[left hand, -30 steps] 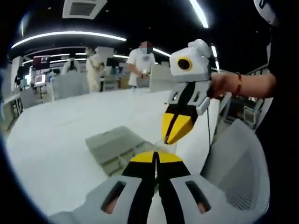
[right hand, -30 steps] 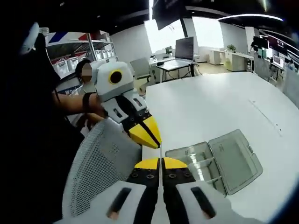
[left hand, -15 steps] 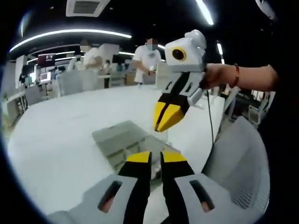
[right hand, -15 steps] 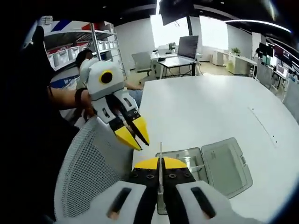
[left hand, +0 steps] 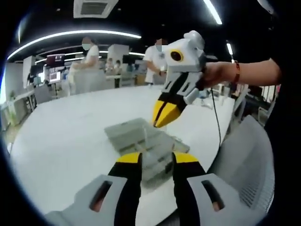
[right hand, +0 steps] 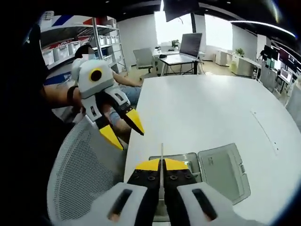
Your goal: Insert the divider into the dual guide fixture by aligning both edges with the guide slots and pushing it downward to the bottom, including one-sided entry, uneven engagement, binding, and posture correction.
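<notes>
While the divider is carried edge-on: it reads only as a thin pale line, so its tilt is hard to judge.

Right hand-held gripper (right hand: 161,165): jaws pressed together on the divider (right hand: 162,155), which stands up out of the yellow tips as a narrow sliver.

Left hand-held gripper (left hand: 156,160): jaws parted wide, holding nothing; in the right gripper view it hangs up and to the left of the divider, apart from it.

Fixture (right hand: 181,165): clear compartment box lying open on the white table (right hand: 211,113), hinged lid (right hand: 223,167) folded flat beside it; it sits just beyond the right jaw tips, close to the near table edge. Guide slots not resolvable from here.

Task state: divider is in the air, not yet in the slots.

Doing it well: probably square the divider to the box first, seat both edges together, then press straight down; if one side catches, back off and level rather than force. The free gripper could steady the box wall.

Edges: near table edge and a mesh chair back (right hand: 84,174) crowd the approach side.

Open room: broad bare table beyond and to the side of the lid.

Far: people (left hand: 157,61) standing at other desks, clear of the work.
</notes>
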Demonstrator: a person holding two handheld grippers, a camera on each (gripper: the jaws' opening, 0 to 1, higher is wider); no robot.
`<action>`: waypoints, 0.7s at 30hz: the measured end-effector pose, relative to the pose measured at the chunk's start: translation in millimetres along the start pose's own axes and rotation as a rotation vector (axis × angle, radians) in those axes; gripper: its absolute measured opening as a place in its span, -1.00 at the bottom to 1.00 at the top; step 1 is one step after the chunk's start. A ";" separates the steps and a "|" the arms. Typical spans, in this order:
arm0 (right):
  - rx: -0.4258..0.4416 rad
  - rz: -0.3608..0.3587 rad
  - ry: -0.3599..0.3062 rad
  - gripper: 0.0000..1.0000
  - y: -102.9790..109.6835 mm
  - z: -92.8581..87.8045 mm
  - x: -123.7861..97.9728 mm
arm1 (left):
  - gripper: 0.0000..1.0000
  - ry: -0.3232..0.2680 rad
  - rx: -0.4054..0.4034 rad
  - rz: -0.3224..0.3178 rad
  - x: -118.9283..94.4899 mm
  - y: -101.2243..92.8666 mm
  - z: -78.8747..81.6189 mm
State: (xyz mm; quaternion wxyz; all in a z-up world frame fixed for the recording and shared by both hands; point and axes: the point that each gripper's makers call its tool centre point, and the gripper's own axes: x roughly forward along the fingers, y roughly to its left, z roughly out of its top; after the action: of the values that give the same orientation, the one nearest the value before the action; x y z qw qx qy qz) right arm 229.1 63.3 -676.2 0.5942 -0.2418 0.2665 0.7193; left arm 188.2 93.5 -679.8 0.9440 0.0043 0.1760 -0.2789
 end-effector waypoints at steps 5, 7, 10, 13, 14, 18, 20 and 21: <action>-0.015 -0.010 -0.009 -1.00 -3.7 2.6 5.9 | -0.28 0.001 0.003 0.023 -2.7 2.0 -2.9; -0.016 -0.018 -0.018 -1.00 -5.4 3.8 8.0 | -0.19 -0.004 -0.002 0.027 -2.8 1.9 -2.7; -0.015 -0.025 -0.021 -1.00 -7.1 3.3 10.7 | -0.10 -0.024 -0.021 0.023 -4.0 0.1 -0.4; -0.017 -0.028 -0.022 -1.00 -7.9 2.9 12.1 | -0.04 -0.019 -0.021 0.018 -3.4 -1.0 -1.5; -0.020 -0.025 -0.025 -1.00 -7.7 3.1 12.9 | 0.00 -0.016 -0.022 0.018 -3.5 -1.0 -2.7; -0.015 -0.024 -0.035 -1.00 -10.1 3.3 15.7 | 0.11 -0.017 -0.033 0.020 -4.2 -0.6 -4.7; -0.013 -0.028 -0.052 -1.00 -11.7 5.3 16.8 | 0.14 -0.018 -0.037 0.026 -4.4 0.4 -5.4; -0.007 -0.026 -0.064 -1.00 -12.6 6.6 18.1 | 0.17 -0.025 -0.047 0.029 -4.3 1.0 -5.0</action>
State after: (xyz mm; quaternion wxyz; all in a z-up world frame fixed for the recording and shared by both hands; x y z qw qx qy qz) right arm 238.1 82.7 -684.5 0.6109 -0.2239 0.2416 0.7200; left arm 183.7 97.1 -683.1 0.9500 -0.0187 0.1706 -0.2609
